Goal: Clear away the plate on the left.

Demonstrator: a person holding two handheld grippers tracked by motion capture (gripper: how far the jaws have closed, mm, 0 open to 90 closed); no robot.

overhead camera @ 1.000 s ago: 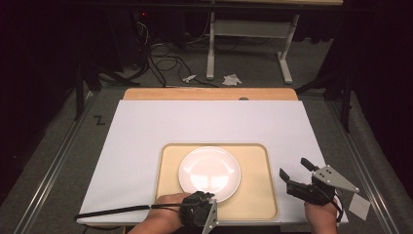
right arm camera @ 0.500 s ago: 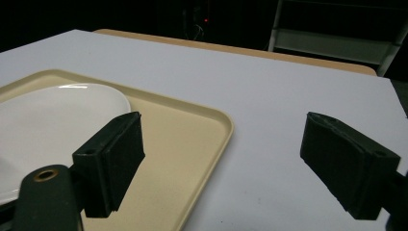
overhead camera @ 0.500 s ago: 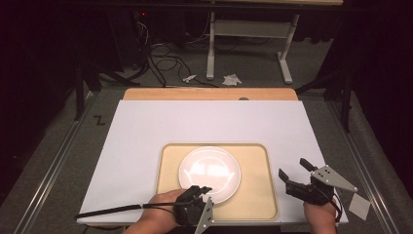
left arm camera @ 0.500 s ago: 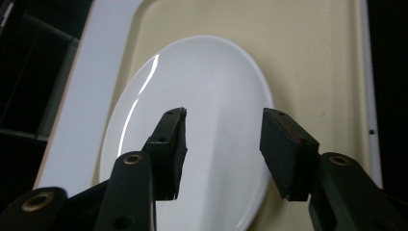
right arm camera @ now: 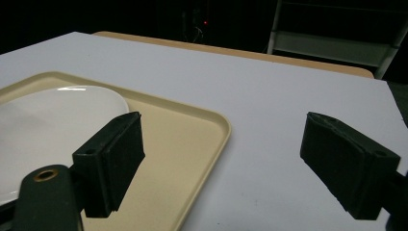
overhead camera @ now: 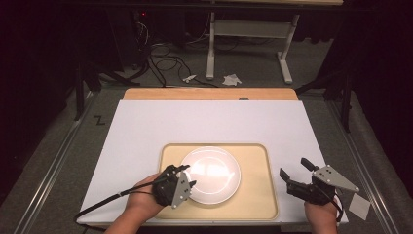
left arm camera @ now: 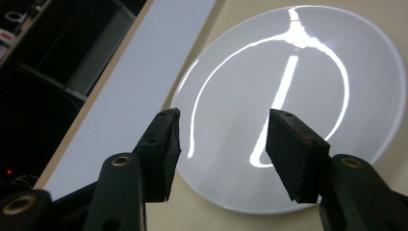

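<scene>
From the high view, my left gripper (overhead camera: pixel 187 179) sits at the near-left edge of the white plate (overhead camera: pixel 212 173), which lies flat on the beige tray (overhead camera: pixel 253 195) in the near middle of the white table (overhead camera: pixel 146 126); its jaws look parted over the plate's rim. My right gripper (overhead camera: pixel 296 173) hovers off the tray's right side, over bare table, well apart from the plate, jaws spread wide and holding nothing. In the left gripper view, my left gripper (left arm camera: pixel 221 139) stands with its two black jaws apart at a moderate gap, empty, with the plate (left arm camera: pixel 308 86) lying just beyond and beneath them; the near rim runs across below the jaw tips, and I cannot tell whether either jaw touches it. The glaze throws back hard light streaks, so I judge it smooth and slippery, stiff, fairly heavy for its thinness, and likely to chip or crack if dropped. The rim is the only place to take it: one jaw would have to slide under the lip, the other press on top, and I would grip firmly and lift level. In the right gripper view, my right gripper (right arm camera: pixel 221 159) is open wide over the table (right arm camera: pixel 288 115), with the tray (right arm camera: pixel 192 139) corner and the plate (right arm camera: pixel 53 120) off to its left.
</scene>
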